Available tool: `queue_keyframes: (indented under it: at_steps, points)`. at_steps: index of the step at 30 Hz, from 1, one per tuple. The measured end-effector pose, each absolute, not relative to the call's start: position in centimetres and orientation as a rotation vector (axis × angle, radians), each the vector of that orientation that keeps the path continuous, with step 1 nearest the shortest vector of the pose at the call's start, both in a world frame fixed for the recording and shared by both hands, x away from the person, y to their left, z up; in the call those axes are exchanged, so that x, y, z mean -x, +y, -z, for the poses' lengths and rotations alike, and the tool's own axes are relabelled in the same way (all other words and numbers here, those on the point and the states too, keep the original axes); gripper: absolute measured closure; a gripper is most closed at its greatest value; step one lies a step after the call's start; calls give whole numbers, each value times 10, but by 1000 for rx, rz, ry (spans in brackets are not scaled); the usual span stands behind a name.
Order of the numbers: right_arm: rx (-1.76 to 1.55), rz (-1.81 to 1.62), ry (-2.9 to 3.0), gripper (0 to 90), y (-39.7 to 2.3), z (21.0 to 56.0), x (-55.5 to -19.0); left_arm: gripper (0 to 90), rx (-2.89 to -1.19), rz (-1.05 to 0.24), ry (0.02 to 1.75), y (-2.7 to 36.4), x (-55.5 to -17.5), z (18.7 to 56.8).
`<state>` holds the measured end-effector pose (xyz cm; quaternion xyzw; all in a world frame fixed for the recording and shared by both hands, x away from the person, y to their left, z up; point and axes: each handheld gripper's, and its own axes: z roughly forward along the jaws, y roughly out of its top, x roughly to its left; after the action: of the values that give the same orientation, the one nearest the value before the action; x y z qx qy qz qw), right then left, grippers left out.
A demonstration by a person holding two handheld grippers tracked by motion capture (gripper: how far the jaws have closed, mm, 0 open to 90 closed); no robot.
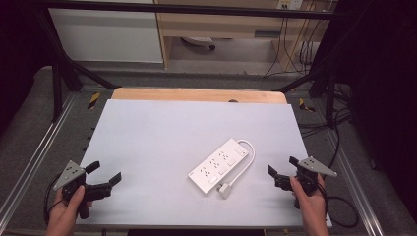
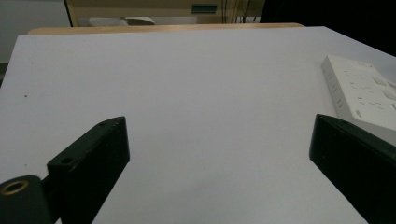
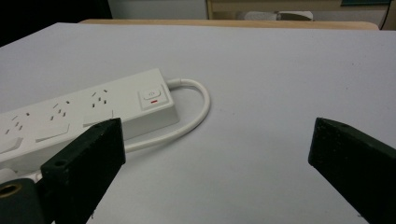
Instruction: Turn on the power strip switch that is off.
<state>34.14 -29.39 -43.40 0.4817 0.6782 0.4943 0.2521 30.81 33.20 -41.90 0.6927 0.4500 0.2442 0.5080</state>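
Observation:
A white power strip lies at an angle on the white table top, right of centre. Its short white cable loops round to a grey plug at the near end. The strip's switch end and cable appear in the right gripper view; its side sits at the right of the left gripper view. My left gripper is held open near the front left edge, nothing between its jaws. My right gripper is open at the front right, just right of the strip, holding nothing.
A wooden strip runs along the table's far edge. Black frame bars stand at both sides, with cables on the floor at the right. A white cabinet and wooden furniture sit beyond the table.

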Motion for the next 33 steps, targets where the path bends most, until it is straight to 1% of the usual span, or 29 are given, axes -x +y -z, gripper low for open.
queue_keyframes:
  at_steps: [12, 25, 33]
  points:
    - [-1283, -1363, 1854, 34, -286, 430, -341, 52, -1669, -585, 1067, 330, -308, 419]
    - [-1211, -1412, 1876, 19, -270, 417, -335, 53, -1684, -580, 1071, 329, -308, 420]
    - [-1160, -1478, 1887, 19, -256, 395, -333, 52, -1693, -584, 1072, 327, -308, 420]
